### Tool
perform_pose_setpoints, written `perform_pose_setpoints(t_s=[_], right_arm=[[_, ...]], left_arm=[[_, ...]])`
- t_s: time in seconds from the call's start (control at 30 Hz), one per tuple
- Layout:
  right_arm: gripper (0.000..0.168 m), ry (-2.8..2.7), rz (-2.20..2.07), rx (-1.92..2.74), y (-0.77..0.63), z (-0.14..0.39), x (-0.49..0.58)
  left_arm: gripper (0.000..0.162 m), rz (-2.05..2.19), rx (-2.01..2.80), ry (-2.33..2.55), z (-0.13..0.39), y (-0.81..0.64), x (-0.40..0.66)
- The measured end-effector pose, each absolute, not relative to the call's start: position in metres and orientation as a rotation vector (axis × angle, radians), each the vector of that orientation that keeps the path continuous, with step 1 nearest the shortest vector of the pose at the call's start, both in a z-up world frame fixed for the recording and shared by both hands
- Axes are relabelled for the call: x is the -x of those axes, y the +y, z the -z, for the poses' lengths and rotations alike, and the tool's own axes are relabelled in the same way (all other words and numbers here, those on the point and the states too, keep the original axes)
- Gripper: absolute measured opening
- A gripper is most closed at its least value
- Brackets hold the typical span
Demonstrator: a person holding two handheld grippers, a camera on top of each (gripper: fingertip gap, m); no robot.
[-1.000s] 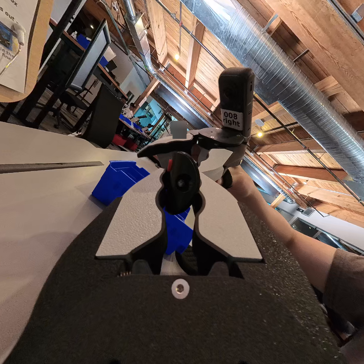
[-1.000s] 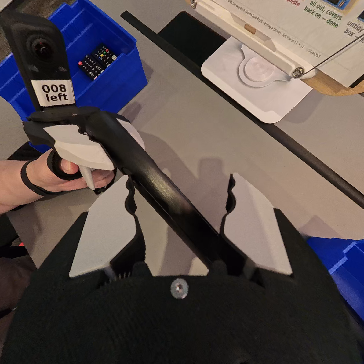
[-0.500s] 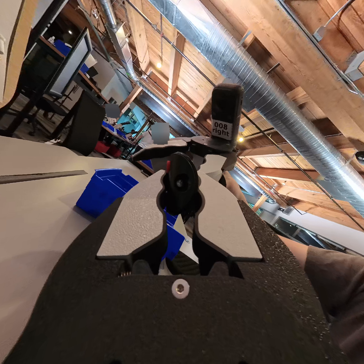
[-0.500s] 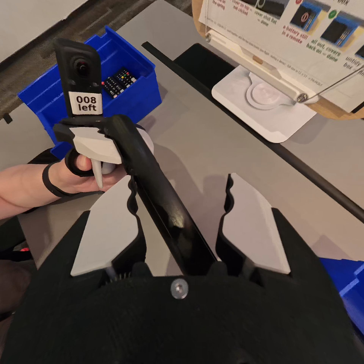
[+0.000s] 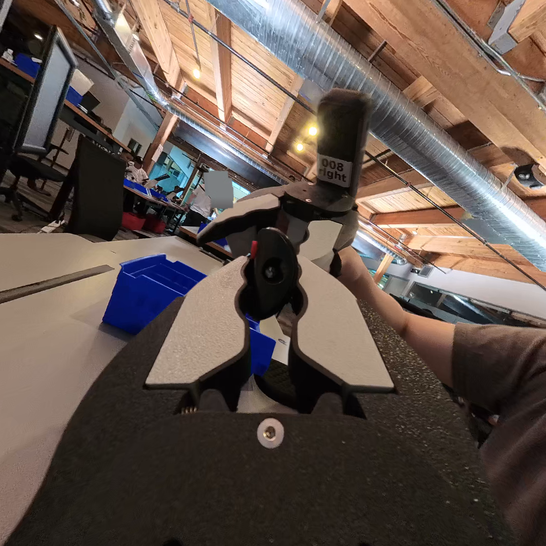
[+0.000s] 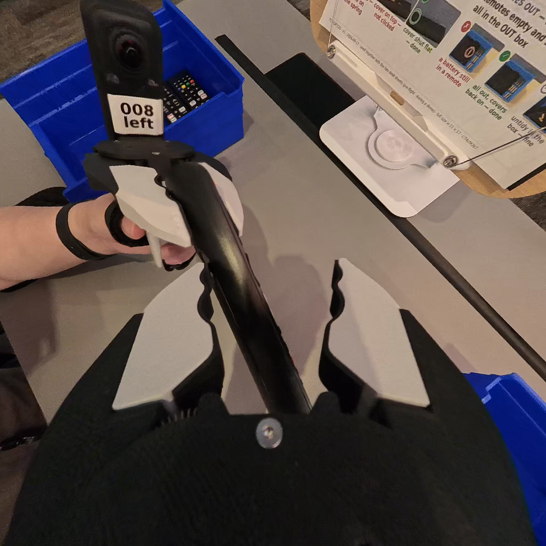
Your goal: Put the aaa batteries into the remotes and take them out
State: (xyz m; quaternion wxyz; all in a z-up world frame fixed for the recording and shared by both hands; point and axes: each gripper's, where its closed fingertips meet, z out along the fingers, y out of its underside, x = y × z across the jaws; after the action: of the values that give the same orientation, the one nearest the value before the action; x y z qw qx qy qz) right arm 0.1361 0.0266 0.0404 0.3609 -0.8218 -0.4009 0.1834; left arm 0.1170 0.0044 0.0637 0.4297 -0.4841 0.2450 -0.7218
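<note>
My left gripper (image 5: 271,266) is shut on one end of a black remote (image 5: 273,276), held up off the grey table and seen end-on. In the right wrist view the remote (image 6: 236,280) runs from the left gripper (image 6: 189,192) down between my right gripper's open fingers to its base. The right gripper (image 6: 270,266) is open; the remote lies close to its left finger (image 6: 177,334) and apart from the right finger. The right gripper also shows beyond the remote in the left wrist view (image 5: 266,218). No batteries are in view.
A blue bin (image 6: 215,130) at the far left holds more remotes (image 6: 184,94). A second blue bin (image 6: 520,428) sits at the near right and shows in the left wrist view (image 5: 141,298). A white stand (image 6: 393,165) with an instruction sheet is at the far right.
The two grippers have come closer together, and the remote now sits more lengthwise and deeper between the right gripper's fingers. The left stays shut on it, the right stays open.
</note>
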Motion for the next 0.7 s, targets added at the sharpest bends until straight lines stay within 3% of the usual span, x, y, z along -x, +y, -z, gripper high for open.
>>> perform_pose_setpoints(t_s=[0.43, 0.7], right_arm=[[0.088, -1.285, 0.011, 1.740, 0.016, -0.016, -0.134], [0.054, -1.358, 0.450, 1.500, 0.025, -0.014, -0.150]], left_arm=[[0.024, 1.912, 1.363, 0.308, -0.053, 0.030, -0.108], [0.024, 1.901, 1.381, 0.344, -0.054, 0.023, -0.114]])
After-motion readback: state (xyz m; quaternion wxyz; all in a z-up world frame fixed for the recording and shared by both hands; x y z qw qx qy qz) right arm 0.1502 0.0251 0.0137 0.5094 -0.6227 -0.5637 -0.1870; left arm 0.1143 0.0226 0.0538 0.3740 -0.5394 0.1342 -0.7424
